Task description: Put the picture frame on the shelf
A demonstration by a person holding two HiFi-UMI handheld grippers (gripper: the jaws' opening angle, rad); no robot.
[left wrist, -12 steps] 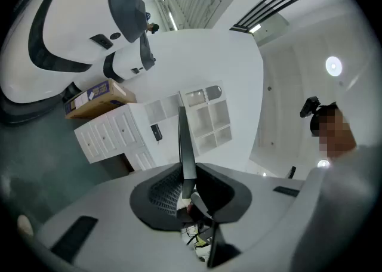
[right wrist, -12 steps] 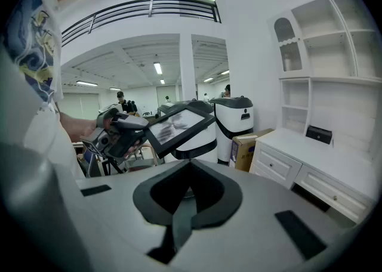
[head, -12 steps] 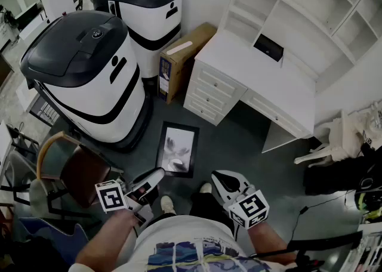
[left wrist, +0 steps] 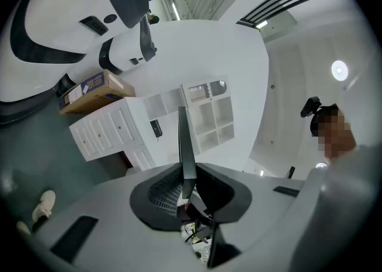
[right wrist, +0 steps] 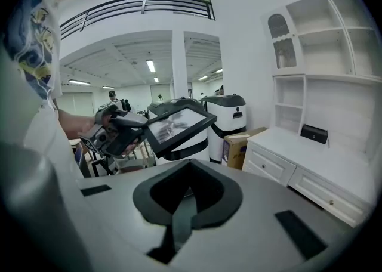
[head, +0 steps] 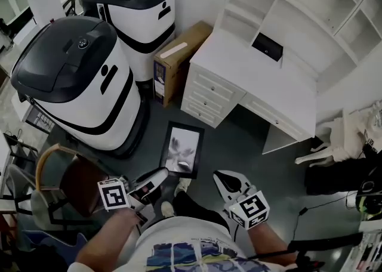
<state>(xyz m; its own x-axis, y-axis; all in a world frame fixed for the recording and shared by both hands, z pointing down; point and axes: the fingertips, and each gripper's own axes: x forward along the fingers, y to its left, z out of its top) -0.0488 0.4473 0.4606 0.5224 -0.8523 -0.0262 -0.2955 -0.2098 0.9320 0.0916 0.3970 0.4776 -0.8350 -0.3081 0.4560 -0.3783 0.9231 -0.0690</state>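
Observation:
A black picture frame (head: 183, 148) with a pale grey print hangs over the dark floor, and my left gripper (head: 156, 178) is shut on its near edge. The left gripper view has the frame (left wrist: 185, 145) edge-on between the pads of the left gripper (left wrist: 186, 184). In the right gripper view the frame (right wrist: 176, 123) tilts face-up beside the left gripper (right wrist: 128, 124). My right gripper (head: 225, 180) hovers to the frame's right, shut and holding nothing; the right gripper (right wrist: 185, 190) points toward the furniture. The white shelf unit (head: 280, 14) rises over a white desk (head: 256, 68) ahead on the right.
Two big white-and-black machines (head: 77, 80) (head: 140, 8) stand at the left. A cardboard box (head: 176, 59) leans between them and the desk. A wooden chair (head: 65, 181) is at my lower left, and a small black item (head: 267, 47) lies on the desk.
The person has stepped forward, one shoe now under the frame's near end. The frame, still gripped, sits slightly closer to the desk.

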